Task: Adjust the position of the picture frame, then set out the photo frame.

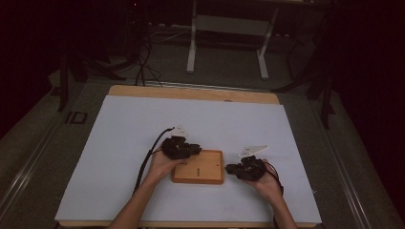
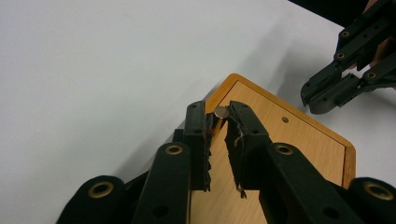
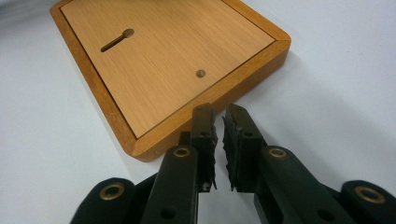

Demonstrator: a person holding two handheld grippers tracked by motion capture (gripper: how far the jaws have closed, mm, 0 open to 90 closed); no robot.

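Note:
A flat wooden board [image 1: 205,172] lies on the white sheet between my two grippers. It has a keyhole slot [image 3: 116,39] and a small round metal dot [image 3: 201,73]. My left gripper [image 1: 196,150] is over the board's [image 2: 280,140] far left corner. In the left gripper view its tips [image 2: 219,108] pinch a small silvery disc [image 2: 221,111]. My right gripper [image 1: 230,168] rests just off the board's right edge, pointing at it. In its own view, the right gripper [image 3: 219,112] has its jaws almost together, with nothing between them. It also appears in the left gripper view as the right gripper [image 2: 322,95], beyond the board.
A white sheet [image 1: 143,124] covers most of the wooden table [image 1: 191,91]. Behind the table, on the dark floor, are the white legs of a desk [image 1: 191,47] and loose cables [image 1: 143,67]. Both forearms come in from the near edge.

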